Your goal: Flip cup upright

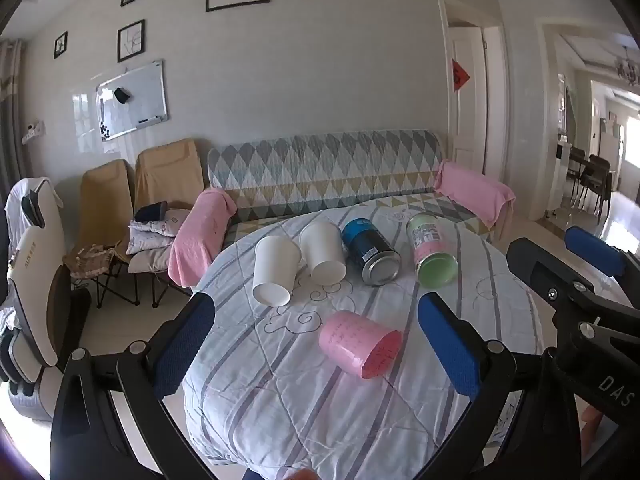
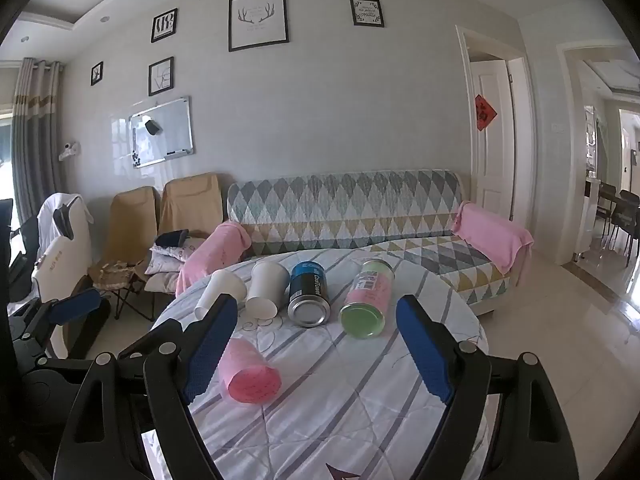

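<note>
- The pink cup point(image 1: 360, 348) lies on its side on the quilted table cover point(image 1: 280, 400), between my left gripper point(image 1: 316, 344) fingers and touching neither; its small printing is too fine to read
- In the right wrist view it lies just inside the left finger of my right gripper point(image 2: 316, 344)
- Both my grippers are spread wide, holding nothing
- Beyond my fingertips, a row lying down: two white paper cups point(image 1: 276, 272), a blue can point(image 2: 309, 292) reading "Cool Towel", and a pink-and-green can point(image 2: 368, 300), label illegible
- "DAS" shows on the right gripper's body at my left view's edge
</note>
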Action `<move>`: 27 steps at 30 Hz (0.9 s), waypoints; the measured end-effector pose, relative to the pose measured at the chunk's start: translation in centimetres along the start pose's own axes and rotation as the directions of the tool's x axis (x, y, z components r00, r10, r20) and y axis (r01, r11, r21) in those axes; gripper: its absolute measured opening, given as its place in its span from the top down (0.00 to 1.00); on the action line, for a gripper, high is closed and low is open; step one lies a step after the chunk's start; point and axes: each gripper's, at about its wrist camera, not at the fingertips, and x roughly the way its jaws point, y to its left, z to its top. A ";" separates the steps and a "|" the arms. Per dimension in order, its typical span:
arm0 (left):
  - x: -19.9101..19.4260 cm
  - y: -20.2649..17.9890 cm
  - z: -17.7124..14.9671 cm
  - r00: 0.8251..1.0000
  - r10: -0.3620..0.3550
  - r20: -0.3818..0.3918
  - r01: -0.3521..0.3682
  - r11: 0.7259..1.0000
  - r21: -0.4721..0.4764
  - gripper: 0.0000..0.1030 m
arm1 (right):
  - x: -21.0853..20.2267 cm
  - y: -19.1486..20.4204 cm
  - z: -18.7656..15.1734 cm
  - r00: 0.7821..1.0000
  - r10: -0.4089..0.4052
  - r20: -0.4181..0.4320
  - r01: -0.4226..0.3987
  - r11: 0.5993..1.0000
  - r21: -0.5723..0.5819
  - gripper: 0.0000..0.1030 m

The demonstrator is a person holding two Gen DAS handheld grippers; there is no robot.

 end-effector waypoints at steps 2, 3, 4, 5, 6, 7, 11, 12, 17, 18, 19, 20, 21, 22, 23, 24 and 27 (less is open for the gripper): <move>0.0 -0.1 0.0 1.000 0.005 0.003 -0.005 1.000 0.005 0.00 | 0.0 0.0 0.0 1.000 0.001 -0.003 -0.001 1.000 0.005 0.19; 0.0 -0.1 0.0 1.000 0.005 0.002 -0.005 1.000 0.006 0.00 | 0.0 0.0 0.0 1.000 0.002 -0.004 -0.002 1.000 0.007 0.19; 0.0 -0.1 0.1 1.000 0.004 0.002 -0.004 1.000 0.007 0.00 | 0.0 -0.1 0.0 1.000 0.002 -0.004 -0.002 1.000 0.006 0.19; 0.0 -0.1 0.1 1.000 0.004 0.001 -0.004 1.000 0.006 0.00 | 0.0 0.0 0.0 1.000 0.002 -0.003 -0.002 1.000 0.005 0.19; 0.1 0.0 0.1 1.000 0.003 -0.001 -0.003 1.000 0.006 0.00 | 0.0 0.0 0.0 1.000 0.000 -0.004 0.000 1.000 0.002 0.19; 0.1 -0.1 0.1 1.000 0.001 -0.003 -0.001 1.000 0.008 0.00 | 0.0 0.0 0.0 1.000 -0.001 -0.004 0.001 1.000 0.002 0.19; 0.0 -0.4 -0.1 1.000 0.003 0.006 -0.003 1.000 0.010 0.00 | 0.1 -0.1 0.1 1.000 -0.002 -0.009 0.002 1.000 0.001 0.19; 0.0 -0.4 -0.1 1.000 0.003 0.004 -0.003 1.000 0.011 0.00 | 0.1 -0.1 0.1 1.000 -0.002 -0.010 0.002 1.000 0.001 0.19; 0.2 -0.3 -0.6 1.000 -0.002 -0.004 0.002 1.000 0.006 0.00 | 0.2 -0.2 0.1 1.000 -0.005 -0.013 0.005 1.000 0.000 0.19; 0.2 -0.3 -0.6 1.000 -0.002 -0.005 0.002 1.000 0.005 0.00 | 0.5 0.4 -0.4 1.000 -0.004 -0.013 0.004 1.000 0.000 0.19; 0.2 -0.3 -0.7 1.000 -0.001 -0.004 0.001 1.000 0.006 0.00 | 0.5 0.4 -0.5 1.000 -0.004 -0.015 0.004 1.000 0.001 0.19; 0.3 -0.3 -0.8 1.000 -0.002 -0.004 0.002 1.000 0.007 0.00 | 0.6 0.3 -0.4 1.000 -0.005 -0.016 0.005 1.000 0.000 0.19; 0.3 -0.4 -0.8 1.000 -0.002 -0.005 0.002 1.000 0.008 0.00 | 0.1 0.2 -0.1 1.000 -0.006 -0.017 0.006 1.000 -0.001 0.19; 0.9 0.1 -0.9 1.000 -0.002 -0.009 0.002 1.000 0.005 0.00 | 0.0 0.1 -0.1 1.000 -0.006 -0.018 0.006 1.000 0.000 0.19; 1.2 0.3 -0.9 1.000 -0.003 -0.011 0.003 1.000 0.002 0.00 | 0.0 0.1 -0.1 1.000 -0.006 -0.019 0.006 1.000 0.000 0.19; 1.2 0.3 -0.9 1.000 -0.003 -0.012 0.003 1.000 0.001 0.00 | 0.1 0.2 -0.1 1.000 -0.006 -0.019 0.005 1.000 -0.002 0.19; 1.3 0.3 -0.9 1.000 -0.002 -0.012 0.002 1.000 -0.001 0.00 | 0.0 0.3 -0.1 1.000 -0.002 -0.021 0.002 1.000 0.000 0.19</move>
